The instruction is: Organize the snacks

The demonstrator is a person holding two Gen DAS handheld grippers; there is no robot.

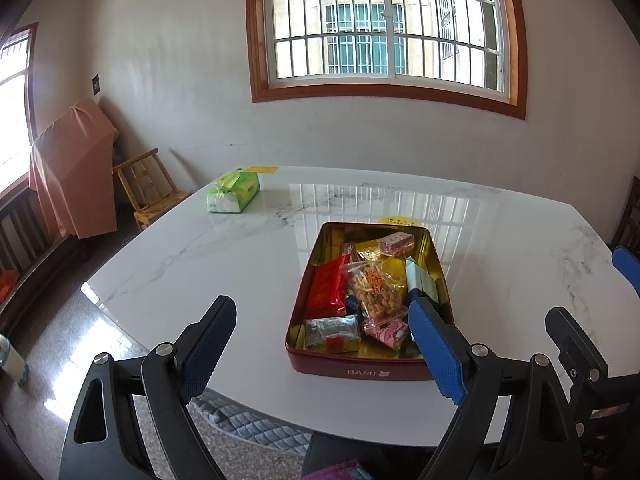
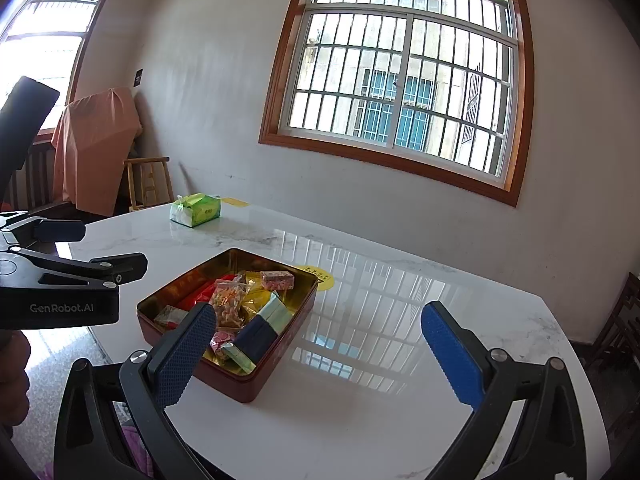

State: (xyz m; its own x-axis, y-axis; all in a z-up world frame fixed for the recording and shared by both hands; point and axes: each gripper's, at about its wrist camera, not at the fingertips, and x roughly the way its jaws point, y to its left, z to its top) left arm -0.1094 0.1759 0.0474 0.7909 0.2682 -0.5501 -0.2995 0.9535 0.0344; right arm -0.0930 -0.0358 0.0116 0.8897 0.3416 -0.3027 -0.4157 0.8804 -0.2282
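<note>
On the table: tin near the front edge, tissue pack far back left, well apart from it. In the tin: snacks lying packed side by side and overlapping. Behind the tin, touching its far rim: round sticker. Behind the table: wall with window. Left of the table, by the wall: chair, covered object farther left.
</note>
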